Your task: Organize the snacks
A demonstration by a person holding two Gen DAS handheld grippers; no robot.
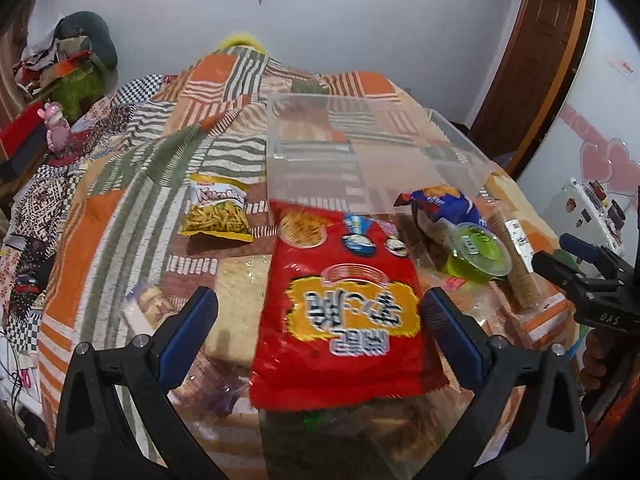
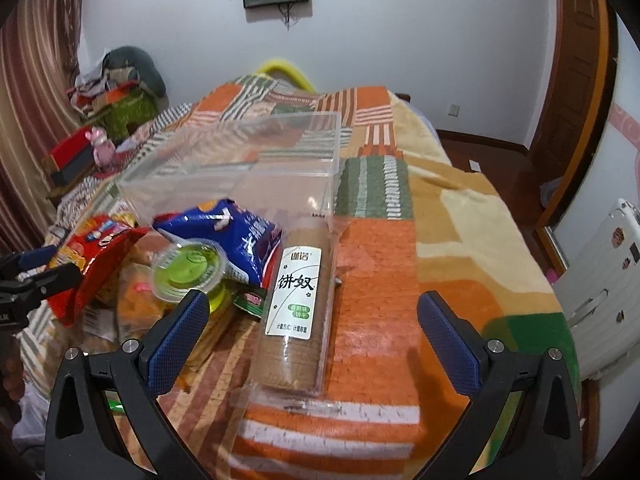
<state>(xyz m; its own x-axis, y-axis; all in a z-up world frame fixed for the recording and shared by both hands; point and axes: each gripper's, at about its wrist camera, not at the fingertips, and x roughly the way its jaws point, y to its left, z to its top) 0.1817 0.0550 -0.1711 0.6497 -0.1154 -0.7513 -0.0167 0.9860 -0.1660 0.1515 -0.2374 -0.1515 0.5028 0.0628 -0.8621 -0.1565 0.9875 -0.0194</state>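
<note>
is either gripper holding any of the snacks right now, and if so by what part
Nothing is held. The left gripper is open, its fingers either side of the red snack bag without closing on it. The right gripper is open around the biscuit sleeve.

Both wrist views face bedward, sharing the clear bin [image 1: 360, 152].

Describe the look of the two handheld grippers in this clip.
Both match: the left gripper and right gripper have black plastic triangular-cutout arms, silver pivot bolts, and fingers faced with ribbed blue pads. Seen from the left wrist view, the right gripper's black body carries small white lettering that looks like "DAS". No cables or sleeves are visible.
</note>
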